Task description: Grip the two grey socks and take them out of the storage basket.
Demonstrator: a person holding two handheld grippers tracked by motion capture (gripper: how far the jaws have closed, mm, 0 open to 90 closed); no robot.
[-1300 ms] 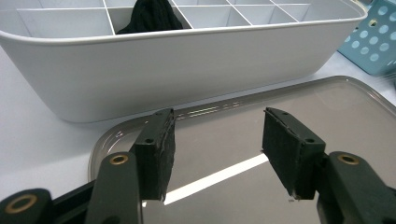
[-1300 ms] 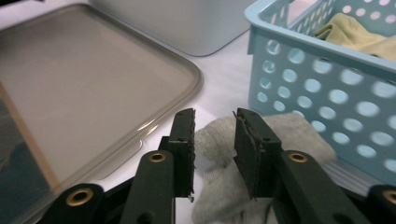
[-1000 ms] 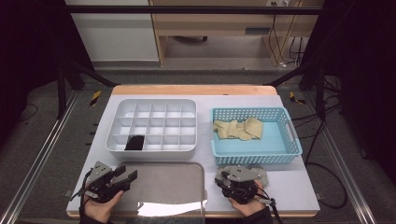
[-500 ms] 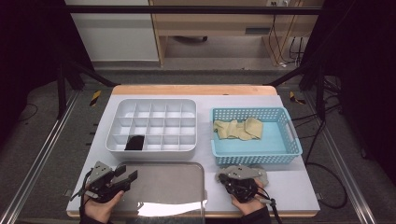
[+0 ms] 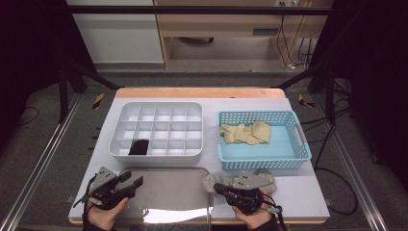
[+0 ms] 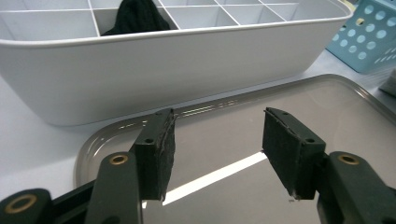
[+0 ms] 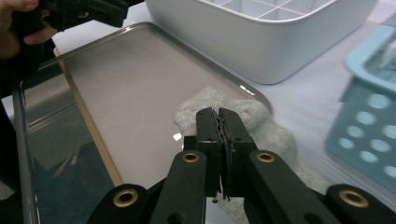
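A: Where's my right gripper (image 7: 219, 114)?

B: Low at the tray's (image 5: 163, 192) right edge, jaws pinched together on a fold of the grey sock (image 7: 205, 102). The sock lies partly over the tray rim, near the blue basket (image 5: 293, 159).

A: Left gripper (image 6: 217, 140)?

B: I see its jaws apart, nothing between them, over the tray's left end, facing the white divided box (image 6: 140, 65).

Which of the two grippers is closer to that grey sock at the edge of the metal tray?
The right. The right gripper is shut on the grey sock at the tray's right edge; the left gripper sits open at the tray's far left corner, well apart.
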